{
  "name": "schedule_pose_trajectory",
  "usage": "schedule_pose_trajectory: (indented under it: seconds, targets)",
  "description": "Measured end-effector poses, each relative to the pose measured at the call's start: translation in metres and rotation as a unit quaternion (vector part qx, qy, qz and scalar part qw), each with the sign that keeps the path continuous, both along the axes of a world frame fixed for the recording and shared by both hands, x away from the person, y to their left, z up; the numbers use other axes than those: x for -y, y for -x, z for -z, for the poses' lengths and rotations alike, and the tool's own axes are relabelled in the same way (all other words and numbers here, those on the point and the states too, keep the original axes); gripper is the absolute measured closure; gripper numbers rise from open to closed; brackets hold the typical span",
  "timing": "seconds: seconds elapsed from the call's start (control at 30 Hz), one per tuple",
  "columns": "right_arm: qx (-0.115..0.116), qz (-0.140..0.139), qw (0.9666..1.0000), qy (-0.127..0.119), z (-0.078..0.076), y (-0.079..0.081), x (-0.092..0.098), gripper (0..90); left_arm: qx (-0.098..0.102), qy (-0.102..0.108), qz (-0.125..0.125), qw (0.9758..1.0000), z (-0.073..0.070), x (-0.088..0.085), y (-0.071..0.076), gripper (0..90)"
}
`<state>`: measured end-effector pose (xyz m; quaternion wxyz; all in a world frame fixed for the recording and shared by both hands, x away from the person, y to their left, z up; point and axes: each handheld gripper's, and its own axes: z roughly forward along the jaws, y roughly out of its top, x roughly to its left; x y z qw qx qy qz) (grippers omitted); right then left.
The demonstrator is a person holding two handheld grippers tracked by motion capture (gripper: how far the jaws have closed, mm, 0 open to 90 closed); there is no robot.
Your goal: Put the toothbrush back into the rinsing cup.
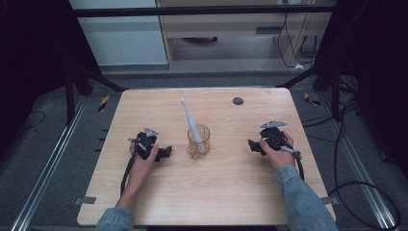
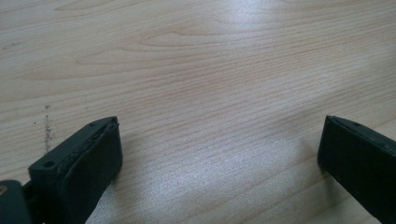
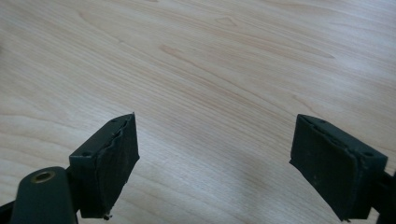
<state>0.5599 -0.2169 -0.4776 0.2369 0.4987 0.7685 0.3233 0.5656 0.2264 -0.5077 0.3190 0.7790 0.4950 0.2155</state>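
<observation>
A clear amber glass cup (image 1: 198, 141) stands near the middle of the wooden table (image 1: 231, 192). A white toothbrush (image 1: 190, 120) leans in it, its head pointing to the far left. My left gripper (image 1: 167, 152) rests low on the table left of the cup, pointing toward it, open. In the left gripper view its gripper (image 2: 219, 154) has wide-apart jaws over bare wood. My right gripper (image 1: 251, 145) sits right of the cup, pointing left, open. The right gripper view shows its gripper (image 3: 215, 158) with nothing between the jaws.
A small dark round disc (image 1: 237, 101) lies at the table's far right. Black frame bars and cables run along the floor around the table. The table's near half is bare wood between the person's two forearms.
</observation>
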Motion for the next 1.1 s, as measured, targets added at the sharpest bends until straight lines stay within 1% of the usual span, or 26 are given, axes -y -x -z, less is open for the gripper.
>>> schedule_pose_trajectory:
  seconds: [0.03,0.17,0.27,0.33,0.4,0.43,0.5,0.63,0.67,0.7,0.8,0.83,0.87,0.93,1.0,1.03,1.1]
  targets:
    - [0.000,0.005,1.0000,-0.005,0.001,-0.001,0.002,15.1,0.000,0.000,0.000,1.0000,0.000,0.000,0.000,0.0]
    - [0.003,0.016,0.9998,-0.008,0.004,-0.005,0.006,15.1,0.000,0.000,0.000,1.0000,0.000,0.000,0.000,0.0]
    - [0.001,0.026,0.9995,-0.016,0.007,-0.007,0.008,15.0,0.000,0.000,0.000,1.0000,0.000,0.000,0.000,0.0]
    - [0.007,0.035,0.9992,-0.018,0.010,-0.008,0.009,15.2,0.000,0.000,0.000,1.0000,0.000,0.000,0.000,0.0]
    - [0.016,0.049,0.9984,-0.023,0.013,-0.009,0.011,15.2,0.000,0.000,0.000,1.0000,0.000,0.000,0.000,0.0]
    - [0.016,0.055,0.9980,-0.027,0.014,-0.009,0.012,15.2,0.000,0.000,0.000,1.0000,0.000,0.000,0.000,0.0]
    - [0.020,0.064,0.9974,-0.026,0.017,-0.010,0.015,15.2,0.000,0.000,0.000,1.0000,0.000,0.000,0.000,0.0]
    - [0.014,0.079,0.9962,-0.033,0.022,-0.011,0.019,14.6,0.000,0.000,0.000,1.0000,0.000,0.000,0.000,0.0]
    - [0.014,0.079,0.9962,-0.033,0.022,-0.011,0.019,14.6,0.000,0.000,0.000,1.0000,0.000,0.000,0.000,0.0]
    - [0.016,0.085,0.9958,-0.032,0.025,-0.011,0.019,14.4,0.000,0.000,0.000,1.0000,0.000,0.000,0.000,0.0]
    - [0.016,0.088,0.9954,-0.033,0.028,-0.011,0.019,13.8,0.000,0.000,0.000,1.0000,0.000,0.000,0.000,0.0]
    - [0.014,0.091,0.9950,-0.038,0.029,-0.011,0.019,13.7,0.000,0.000,0.000,1.0000,0.000,0.000,0.000,0.0]
    - [0.003,0.091,0.9952,-0.035,0.032,-0.013,0.017,12.0,0.000,0.000,0.000,1.0000,0.000,0.000,0.000,0.0]
    - [0.003,0.091,0.9953,-0.032,0.032,-0.013,0.016,12.0,0.000,0.000,0.000,1.0000,0.000,0.000,0.000,0.0]
    - [-0.001,0.084,0.9963,-0.020,0.033,-0.013,0.013,9.7,0.000,0.000,0.000,1.0000,0.000,0.000,0.000,0.0]
    - [-0.002,0.078,0.9968,-0.019,0.033,-0.012,0.012,8.7,0.000,0.000,0.000,1.0000,0.000,0.000,0.000,0.0]
    - [-0.004,0.078,0.9968,-0.020,0.033,-0.012,0.012,7.5,0.000,0.000,0.000,1.0000,0.000,0.000,0.000,0.0]
